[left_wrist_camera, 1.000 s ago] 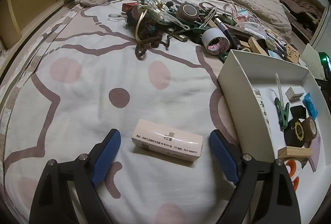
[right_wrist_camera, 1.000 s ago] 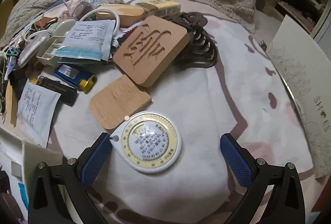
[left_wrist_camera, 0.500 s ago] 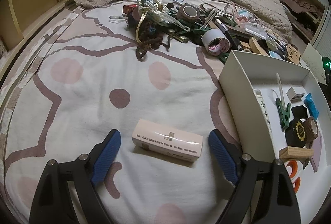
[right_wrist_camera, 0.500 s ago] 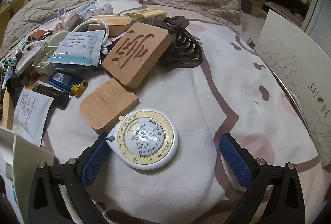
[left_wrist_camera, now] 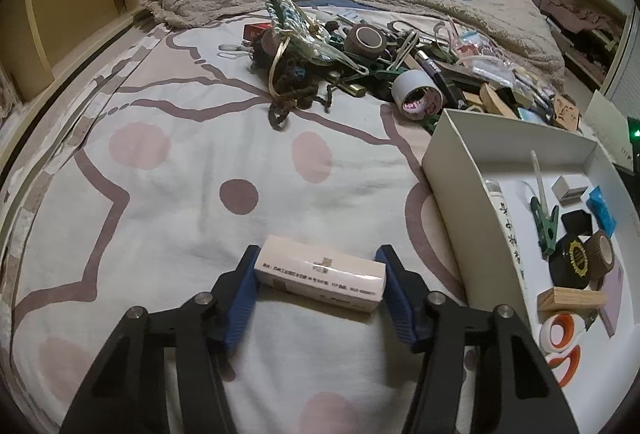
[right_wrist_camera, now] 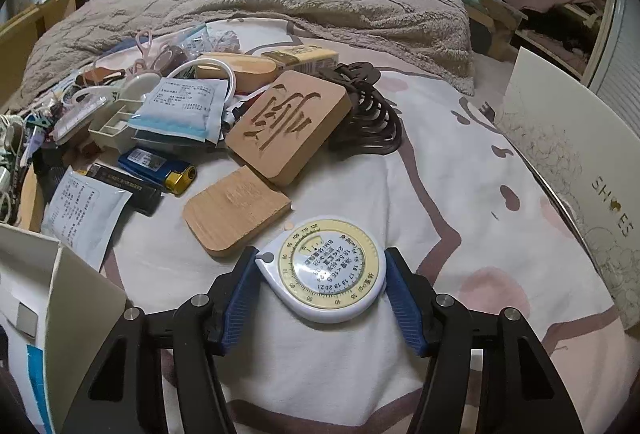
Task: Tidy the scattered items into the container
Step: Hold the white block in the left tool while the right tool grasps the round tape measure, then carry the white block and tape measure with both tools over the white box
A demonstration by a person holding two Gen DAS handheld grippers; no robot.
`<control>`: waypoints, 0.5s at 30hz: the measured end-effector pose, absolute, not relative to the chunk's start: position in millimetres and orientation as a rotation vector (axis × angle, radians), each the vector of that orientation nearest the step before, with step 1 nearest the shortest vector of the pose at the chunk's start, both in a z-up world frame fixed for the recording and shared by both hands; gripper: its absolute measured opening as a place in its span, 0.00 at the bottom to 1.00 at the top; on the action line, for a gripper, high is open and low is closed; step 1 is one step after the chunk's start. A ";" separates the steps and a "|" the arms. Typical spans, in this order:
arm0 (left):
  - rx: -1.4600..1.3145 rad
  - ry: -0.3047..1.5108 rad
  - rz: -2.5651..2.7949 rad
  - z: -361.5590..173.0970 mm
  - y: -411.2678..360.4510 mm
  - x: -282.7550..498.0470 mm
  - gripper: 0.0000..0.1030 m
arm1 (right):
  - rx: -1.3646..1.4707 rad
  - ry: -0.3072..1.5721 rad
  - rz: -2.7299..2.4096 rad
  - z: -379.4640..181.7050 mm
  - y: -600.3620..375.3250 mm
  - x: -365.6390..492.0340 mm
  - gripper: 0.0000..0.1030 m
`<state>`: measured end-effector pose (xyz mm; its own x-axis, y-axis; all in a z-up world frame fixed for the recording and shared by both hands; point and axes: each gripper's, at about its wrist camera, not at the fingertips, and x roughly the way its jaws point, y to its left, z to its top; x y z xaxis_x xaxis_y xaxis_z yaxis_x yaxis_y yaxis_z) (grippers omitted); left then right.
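Left gripper (left_wrist_camera: 320, 270): jaws closing, blue pads against both ends of pale pink box (left_wrist_camera: 320, 273) on bedsheet (left_wrist_camera: 200, 169), left of white container (left_wrist_camera: 460, 173). Right gripper (right_wrist_camera: 320, 270): jaws closing, pads touching round tape measure (right_wrist_camera: 330, 268), just beside wooden block (right_wrist_camera: 236, 209).

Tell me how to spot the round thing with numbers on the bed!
Find the bedspread, then the plain wooden block. Just in front lies the white disc with a yellow number ring, between blue pads. Nothing nearby is round and numbered.
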<state>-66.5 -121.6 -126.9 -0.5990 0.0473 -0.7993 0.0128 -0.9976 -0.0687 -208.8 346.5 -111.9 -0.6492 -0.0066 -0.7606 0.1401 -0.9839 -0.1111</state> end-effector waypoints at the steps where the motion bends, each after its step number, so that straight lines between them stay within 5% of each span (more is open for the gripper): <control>1: -1.394 -0.110 2.792 -126.5 -122.0 -66.0 0.56 | 1.274 0.243 -2.772 -111.8 346.7 -208.0 0.61; 15: -1.331 -0.178 2.867 -118.7 -120.3 -56.0 0.56 | 1.244 0.117 -2.775 -104.2 357.4 -200.5 0.60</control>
